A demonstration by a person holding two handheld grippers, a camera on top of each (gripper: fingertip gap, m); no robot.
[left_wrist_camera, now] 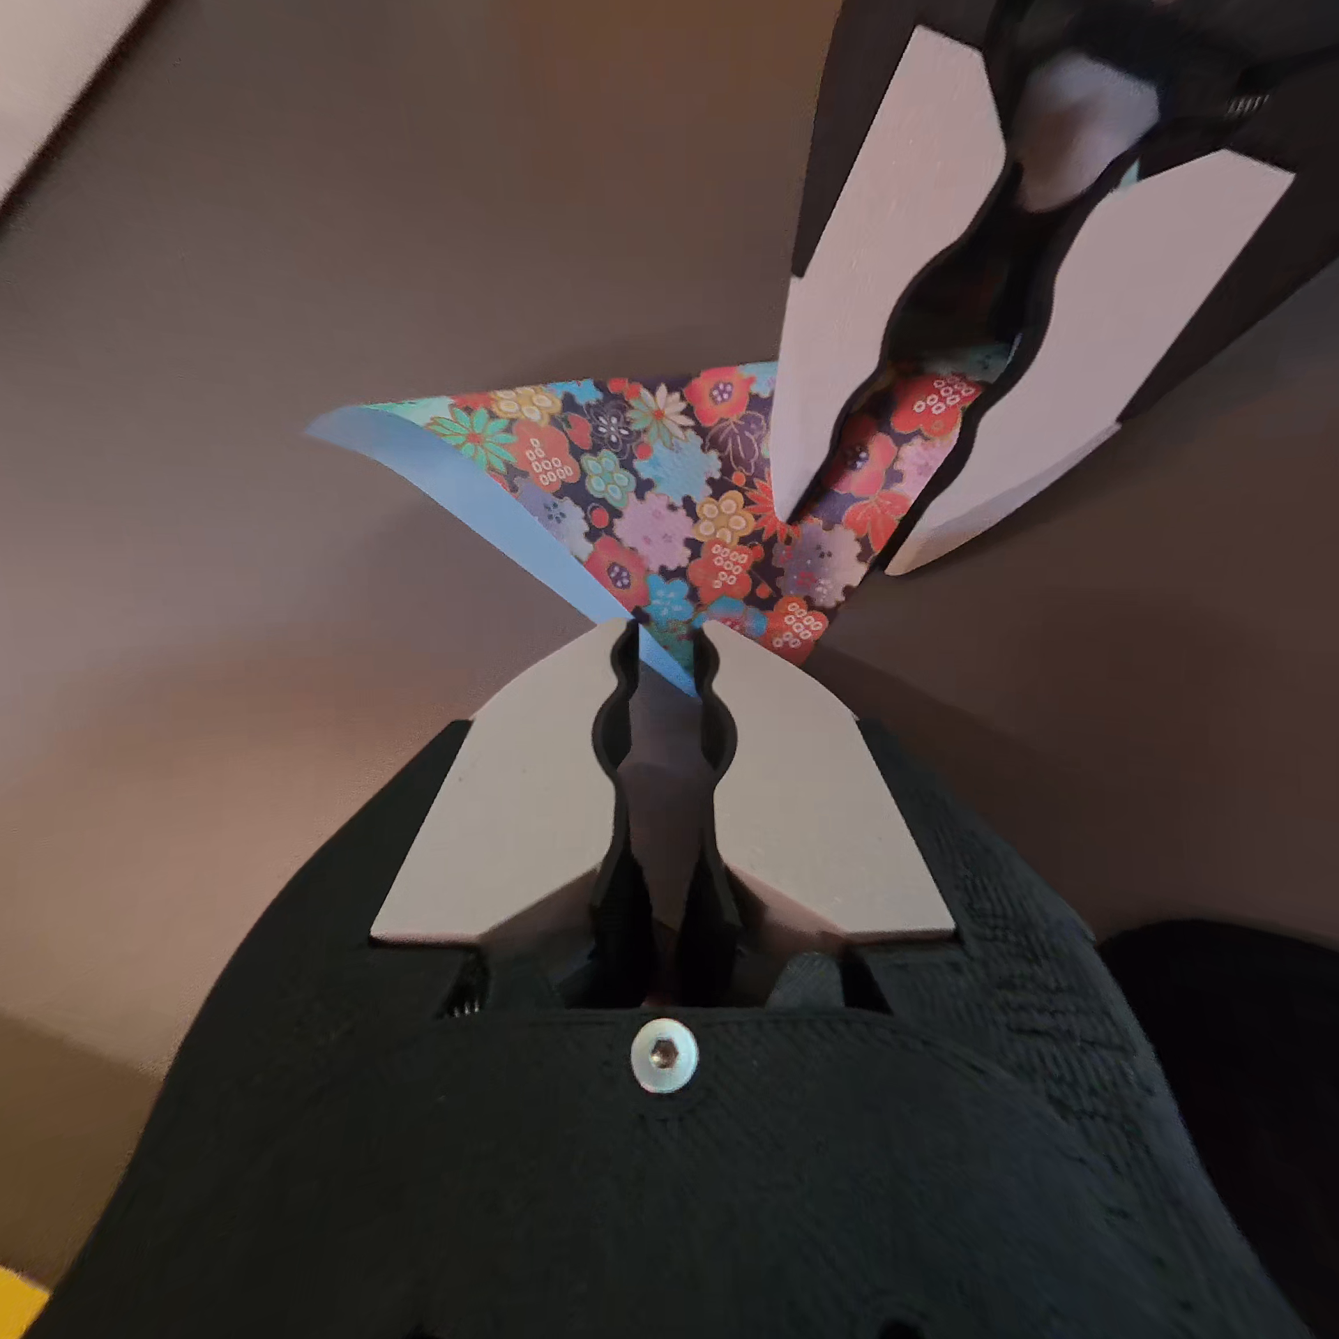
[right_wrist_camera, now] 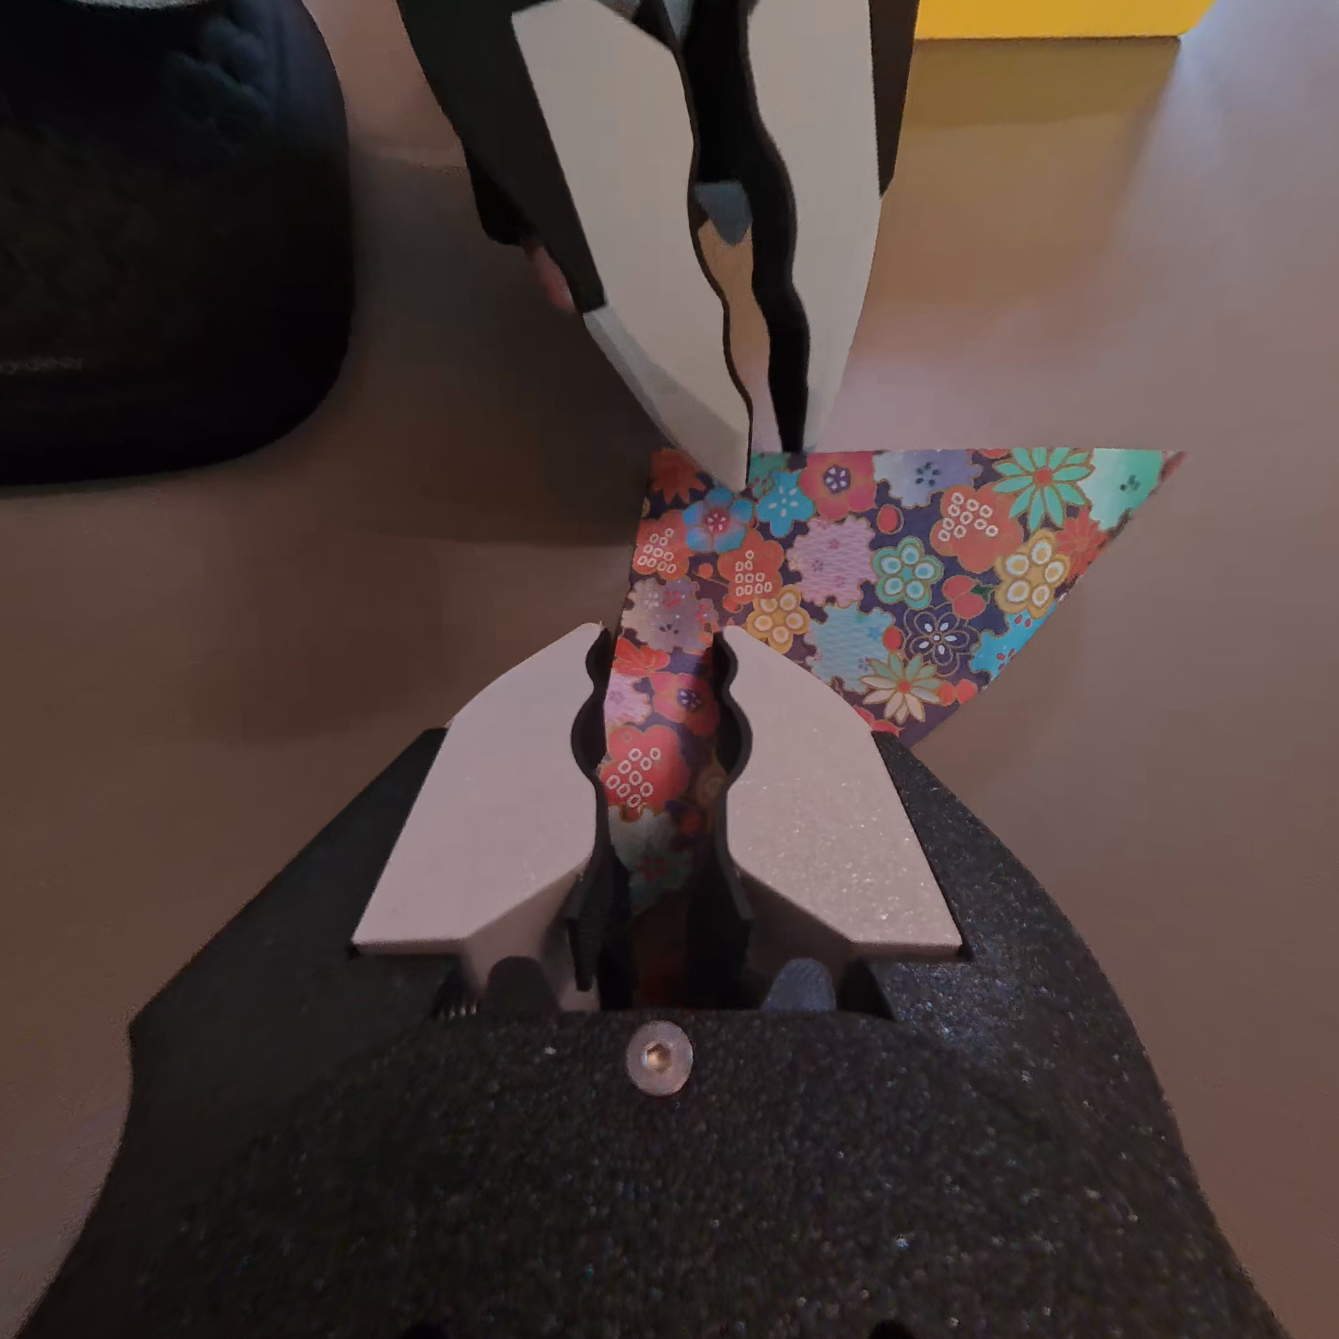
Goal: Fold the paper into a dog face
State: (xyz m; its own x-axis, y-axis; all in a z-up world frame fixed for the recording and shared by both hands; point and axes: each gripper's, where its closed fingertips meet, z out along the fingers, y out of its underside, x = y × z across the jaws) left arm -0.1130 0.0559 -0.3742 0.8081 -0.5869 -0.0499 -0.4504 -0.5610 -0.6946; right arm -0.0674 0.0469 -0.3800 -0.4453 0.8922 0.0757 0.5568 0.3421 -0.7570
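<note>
Paper, folded to a triangle, hangs pinched between my claws: left at six o'clock, right gripping an ear flap. Next, crease it.

Paper: 1 sheet, multicoloured floral print on a dark ground, plain pale blue reverse (visible along the curled left edge in the left wrist view). Folded to a triangular form. Centre frame in the left wrist view; centre to right of frame in the right wrist view. Raised above the brown surface.
</note>
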